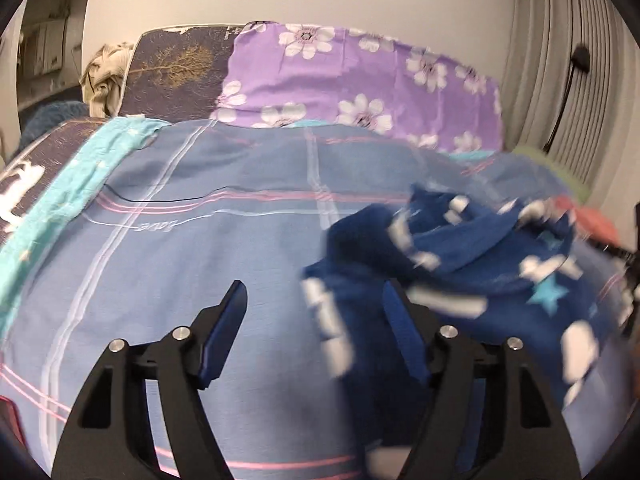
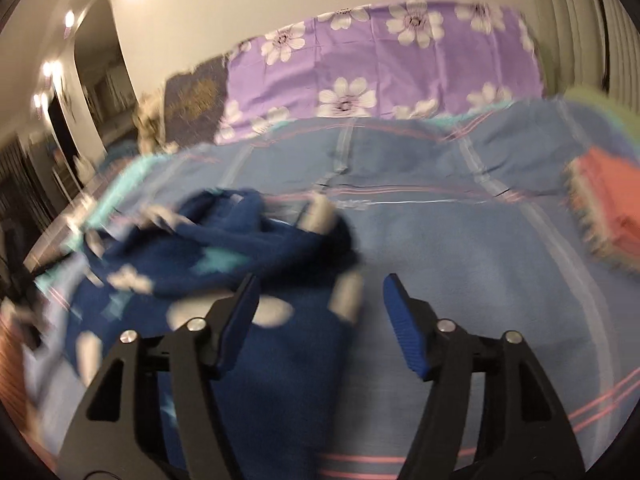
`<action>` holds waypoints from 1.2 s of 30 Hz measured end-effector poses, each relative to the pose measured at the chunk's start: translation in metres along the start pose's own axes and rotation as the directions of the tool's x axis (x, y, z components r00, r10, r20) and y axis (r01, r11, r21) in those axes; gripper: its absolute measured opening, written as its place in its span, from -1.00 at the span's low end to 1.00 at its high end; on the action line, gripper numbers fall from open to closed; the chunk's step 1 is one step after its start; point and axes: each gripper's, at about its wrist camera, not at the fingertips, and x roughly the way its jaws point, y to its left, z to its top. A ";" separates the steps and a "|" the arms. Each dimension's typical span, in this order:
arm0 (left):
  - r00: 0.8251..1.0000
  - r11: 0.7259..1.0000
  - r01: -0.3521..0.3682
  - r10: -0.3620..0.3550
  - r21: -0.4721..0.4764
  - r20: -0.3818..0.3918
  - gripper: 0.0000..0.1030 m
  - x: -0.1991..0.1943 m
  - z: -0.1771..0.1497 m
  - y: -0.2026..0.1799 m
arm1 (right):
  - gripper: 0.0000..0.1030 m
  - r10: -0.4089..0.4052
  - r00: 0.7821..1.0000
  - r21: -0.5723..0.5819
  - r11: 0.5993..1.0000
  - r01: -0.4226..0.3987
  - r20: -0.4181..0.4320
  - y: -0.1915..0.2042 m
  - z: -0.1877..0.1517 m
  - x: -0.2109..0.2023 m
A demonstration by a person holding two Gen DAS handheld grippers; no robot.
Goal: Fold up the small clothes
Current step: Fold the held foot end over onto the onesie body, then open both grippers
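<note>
While both tools stand with their jaws apart and nothing clamped between them, we judge the step in hand to be the laying-out of one garment before its first fold. The left tool [image 1: 314, 300] hangs above the blue striped bedsheet [image 1: 180, 248], its right-hand finger just against the edge of the dark blue patterned garment [image 1: 460, 272]; whether cloth touches that pad we cannot tell through the blur. The right tool [image 2: 320, 296] hangs over the same garment [image 2: 224, 248], which lies crumpled on the bed, between the two tools and nearer the near edge than the head end.

We find the garment bunched, not flat. In our judgement the next move calls for locating two corners or a hem, gripping them and drawing the cloth flat.

A folded orange piece [image 2: 612, 208] lies towards the right edge of the bed, and a purple flowered pillow [image 1: 360, 80] at the head.

Faint script runs along a stripe of the sheet; we cannot read it. No brand or label is legible.
</note>
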 end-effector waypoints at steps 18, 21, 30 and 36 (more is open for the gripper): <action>0.931 0.915 0.358 -0.364 -0.187 0.001 -0.85 0.083 0.058 0.007 | -0.82 0.267 0.964 0.113 0.958 -0.265 -0.002 -0.013 0.054 0.069; 0.933 0.903 0.360 -0.353 -0.234 0.074 -0.85 0.068 0.063 0.014 | -0.82 0.308 0.948 0.192 0.928 -0.318 0.083 -0.024 0.066 0.056; 0.965 0.963 0.168 -0.205 -0.213 -0.165 -0.50 0.133 0.029 0.017 | -0.45 0.155 0.976 0.253 0.961 -0.113 -0.153 -0.029 0.034 0.135; 0.976 0.979 0.110 -0.139 -0.172 -0.170 -0.37 0.107 0.029 0.010 | -0.14 0.161 0.981 0.300 0.946 -0.123 -0.107 -0.043 0.028 0.103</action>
